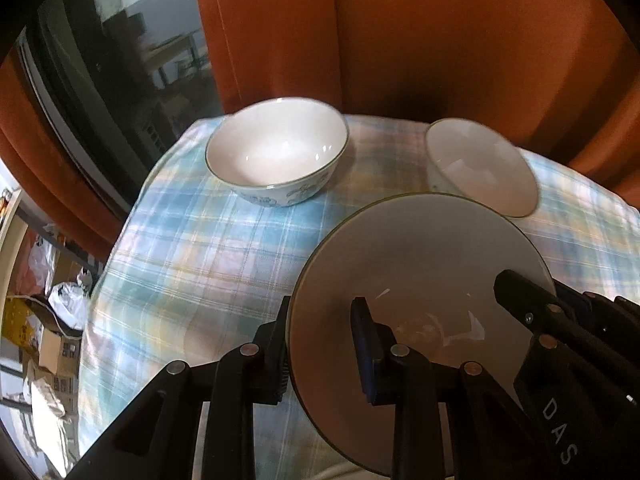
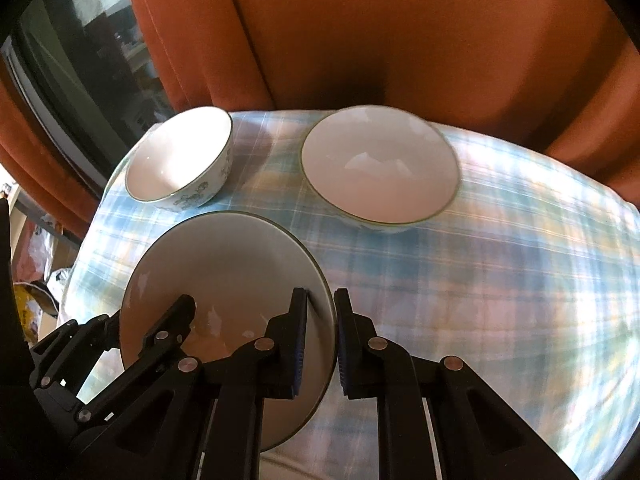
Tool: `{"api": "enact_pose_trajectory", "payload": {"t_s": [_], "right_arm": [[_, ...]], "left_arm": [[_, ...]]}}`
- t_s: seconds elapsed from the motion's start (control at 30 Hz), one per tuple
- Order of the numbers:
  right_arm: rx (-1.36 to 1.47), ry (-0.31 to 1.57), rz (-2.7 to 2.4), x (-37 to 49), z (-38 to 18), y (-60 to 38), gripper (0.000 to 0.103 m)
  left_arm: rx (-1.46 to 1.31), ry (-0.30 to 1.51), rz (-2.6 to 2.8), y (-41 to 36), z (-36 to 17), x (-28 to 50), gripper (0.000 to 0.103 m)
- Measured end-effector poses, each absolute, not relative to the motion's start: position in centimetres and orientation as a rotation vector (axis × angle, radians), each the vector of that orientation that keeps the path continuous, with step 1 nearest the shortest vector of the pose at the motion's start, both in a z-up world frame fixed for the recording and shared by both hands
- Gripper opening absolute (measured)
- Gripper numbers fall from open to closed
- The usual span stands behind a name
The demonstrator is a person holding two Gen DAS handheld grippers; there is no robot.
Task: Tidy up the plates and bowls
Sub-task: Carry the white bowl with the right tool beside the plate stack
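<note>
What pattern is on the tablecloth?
Pastel plaid tablecloth of blue, yellow and pink; clearest in the right wrist view.

Count of tableware and tools on the checked cloth

One white round ceramic plate with a thin green rim; two white ceramic bowls with blue floral outsides; two black two-finger grippers; one pale blue plaid tablecloth.

A plaid cloth in pale blue, yellow and white covers the table, hanging over its left edge and far edge. Behind the far edge hang rust-orange curtains. At the far left corner stands a dark glass pane showing reflections. Below the left edge, on the floor, lie what seem to be cardboard boxes and crumpled bags.
</note>
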State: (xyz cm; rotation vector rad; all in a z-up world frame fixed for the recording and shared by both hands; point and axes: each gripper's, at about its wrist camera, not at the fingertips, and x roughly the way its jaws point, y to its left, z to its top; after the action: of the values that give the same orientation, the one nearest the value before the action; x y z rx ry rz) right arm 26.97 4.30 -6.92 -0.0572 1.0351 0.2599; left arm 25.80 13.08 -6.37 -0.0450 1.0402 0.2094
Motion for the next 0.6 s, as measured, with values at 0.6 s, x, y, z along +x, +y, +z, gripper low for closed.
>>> {"api": "enact_pose_trajectory", "payload": {"t_s": [0.6], "right_arm": [[-0.005, 0.933, 0.114, 17.4, -1.3, 0.2, 0.017]], "left_arm": [[0.002, 0.958, 0.072, 9.1, -1.9, 18.4, 0.026]]}}
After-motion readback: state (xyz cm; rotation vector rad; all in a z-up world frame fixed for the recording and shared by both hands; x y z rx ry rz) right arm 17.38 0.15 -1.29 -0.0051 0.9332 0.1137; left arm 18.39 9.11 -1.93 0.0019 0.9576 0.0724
